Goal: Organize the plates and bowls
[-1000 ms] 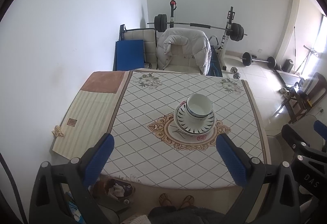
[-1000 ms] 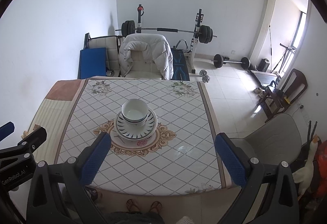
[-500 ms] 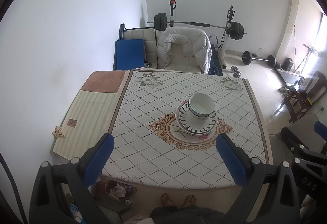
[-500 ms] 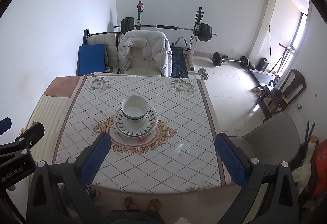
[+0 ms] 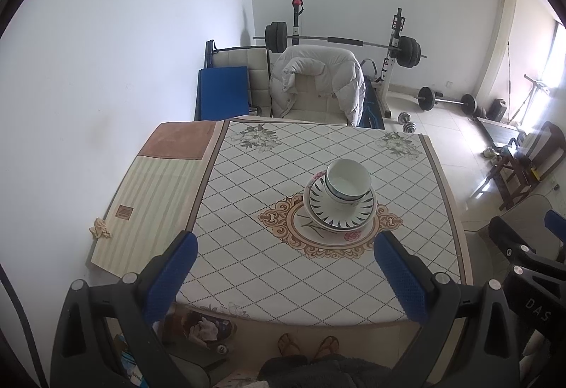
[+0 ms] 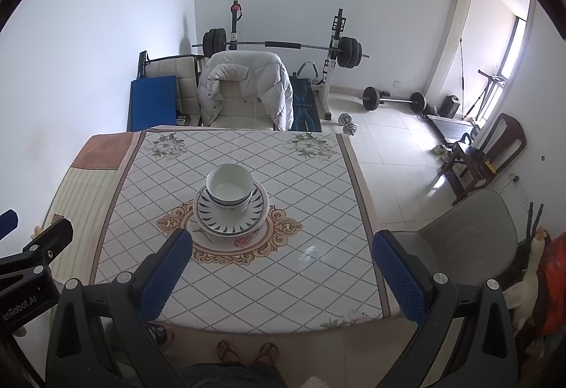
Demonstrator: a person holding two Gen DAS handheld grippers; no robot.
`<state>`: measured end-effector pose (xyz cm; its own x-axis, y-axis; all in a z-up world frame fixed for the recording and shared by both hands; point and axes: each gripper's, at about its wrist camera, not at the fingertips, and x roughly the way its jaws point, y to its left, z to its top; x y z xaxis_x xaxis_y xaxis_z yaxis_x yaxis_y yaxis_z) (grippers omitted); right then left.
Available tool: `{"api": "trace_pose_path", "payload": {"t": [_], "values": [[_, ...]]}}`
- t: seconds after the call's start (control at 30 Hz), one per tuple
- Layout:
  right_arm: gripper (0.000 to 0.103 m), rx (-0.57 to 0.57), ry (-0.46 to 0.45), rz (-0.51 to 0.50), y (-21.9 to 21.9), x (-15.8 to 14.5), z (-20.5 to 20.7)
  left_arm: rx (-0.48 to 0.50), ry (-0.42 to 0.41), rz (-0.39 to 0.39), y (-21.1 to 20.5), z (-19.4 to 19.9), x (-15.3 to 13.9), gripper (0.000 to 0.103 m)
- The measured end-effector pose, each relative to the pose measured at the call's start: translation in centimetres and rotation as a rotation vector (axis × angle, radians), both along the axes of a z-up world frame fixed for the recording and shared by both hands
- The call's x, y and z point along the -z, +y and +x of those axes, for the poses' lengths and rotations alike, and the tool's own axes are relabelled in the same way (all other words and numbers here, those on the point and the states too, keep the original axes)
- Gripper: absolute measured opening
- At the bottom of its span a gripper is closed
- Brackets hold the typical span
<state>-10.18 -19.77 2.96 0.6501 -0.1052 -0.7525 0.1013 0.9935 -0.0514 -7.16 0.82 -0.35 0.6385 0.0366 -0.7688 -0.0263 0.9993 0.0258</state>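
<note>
We hold both claws released; the white stacked bowls (image 6: 230,189) on striped plates (image 6: 230,214) lie ahead, nearer our right gripper (image 6: 281,246) than our left gripper (image 5: 284,246).

Both wrist cams high over table (image 5: 318,282), facing fwd-down; share stacked dishes (image 6: 230,200).

White bowl (image 5: 348,183), blue-rimmed, on a dark-leaf-patterned plate (image 5: 341,211).
The worktop (image 5: 269,246) cloth is white diamond lattice with a gold medallion (grey flowers at corners); hand-held gripper pads (image 5: 399,278) are blue.
</note>
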Motion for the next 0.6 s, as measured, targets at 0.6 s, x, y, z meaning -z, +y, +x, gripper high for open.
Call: {"api": "trace_pose_path", "payload": {"t": [0.6], "values": [[0.103, 0.014, 0.007, 0.003, -0.27, 0.35, -0.64, 0.004, -0.001, 0.024, 0.10, -0.13, 0.33, 0.102]]}}
